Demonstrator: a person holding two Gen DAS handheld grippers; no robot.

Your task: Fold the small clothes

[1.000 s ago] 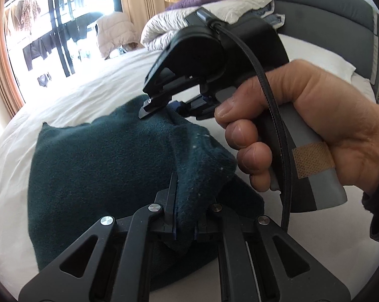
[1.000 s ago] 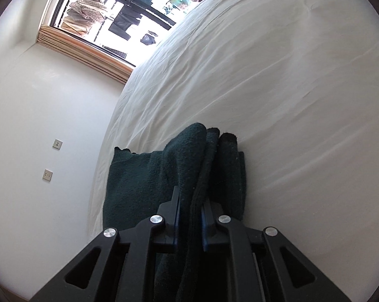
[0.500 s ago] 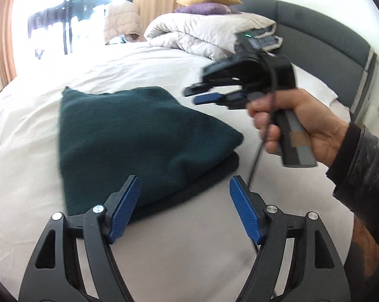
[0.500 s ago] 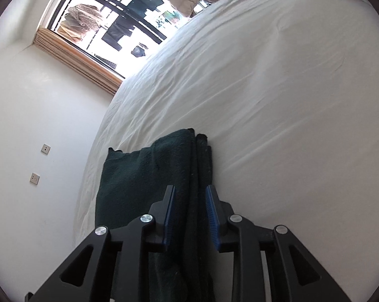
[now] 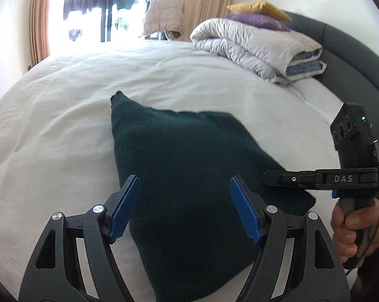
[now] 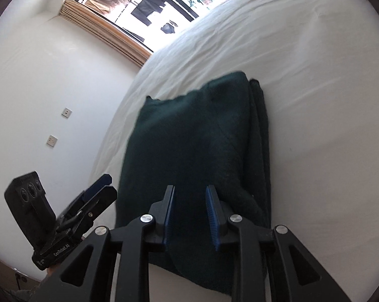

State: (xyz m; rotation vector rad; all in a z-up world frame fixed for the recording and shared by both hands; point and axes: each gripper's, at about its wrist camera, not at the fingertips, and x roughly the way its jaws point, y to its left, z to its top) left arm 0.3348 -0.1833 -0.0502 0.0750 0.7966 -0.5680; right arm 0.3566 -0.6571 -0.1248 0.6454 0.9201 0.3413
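Note:
A dark green fleece garment [image 5: 189, 146] lies folded on the white bed sheet [image 5: 63, 125], its doubled edge on the right in the right wrist view [image 6: 257, 130]. My left gripper [image 5: 183, 180] hovers over its near part, open wide, blue pads clear of the cloth. My right gripper [image 6: 190, 190] is above the garment's near edge with a narrow gap. Its jaws are closing a little and nothing is pinched between them. In the left wrist view the right gripper [image 5: 267, 178] shows side-on at the garment's right corner, held by a hand [image 5: 353, 229].
A folded grey-white duvet [image 5: 252, 45] with yellow and purple pillows [image 5: 257, 10] sits at the far end by the dark headboard [image 5: 353, 50]. A bright window [image 5: 101, 7] with curtains lies beyond the bed. A white wall with sockets [image 6: 66, 112] runs along the left.
Both grippers let go of the garment's folded edge and drew back from it. The left opened wide, the right only slightly. The garment now lies flat and folded.

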